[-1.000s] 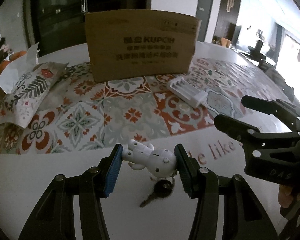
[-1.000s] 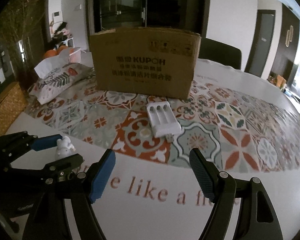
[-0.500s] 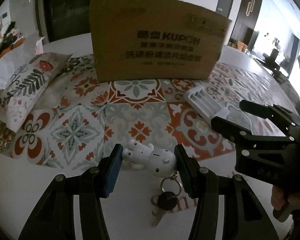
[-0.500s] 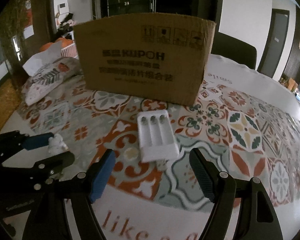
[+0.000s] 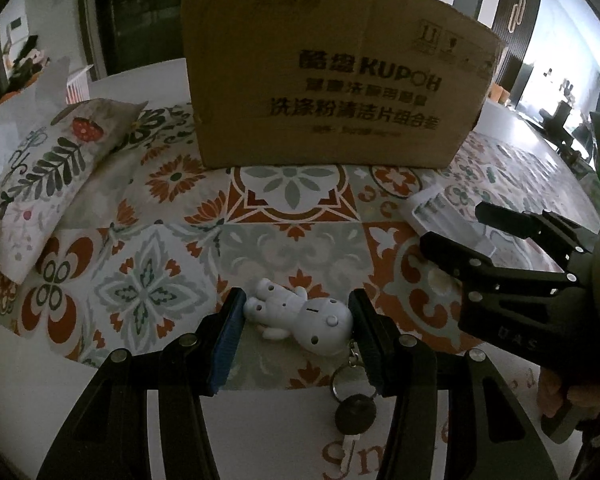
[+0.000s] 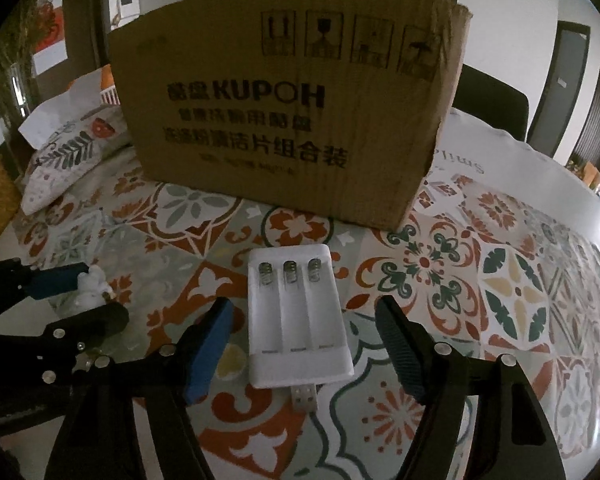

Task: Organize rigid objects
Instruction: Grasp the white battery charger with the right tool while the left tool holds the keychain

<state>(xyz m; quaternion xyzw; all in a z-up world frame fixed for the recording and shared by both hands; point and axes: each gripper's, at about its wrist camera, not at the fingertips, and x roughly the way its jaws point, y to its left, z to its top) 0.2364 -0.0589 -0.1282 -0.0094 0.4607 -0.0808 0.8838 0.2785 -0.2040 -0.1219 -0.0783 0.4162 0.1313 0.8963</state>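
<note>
The left gripper (image 5: 296,320) is clamped on a white toy keychain (image 5: 300,316), carried above the table (image 5: 40,380) toward the cardboard box (image 5: 332,80). The right gripper (image 6: 304,340) is spread wide around the white battery charger (image 6: 296,320), which lies flat just before the box; it must close next.

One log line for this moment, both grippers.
left gripper: shut on white figure keychain | right gripper: open, straddling battery charger | cardboard box: ahead
</note>
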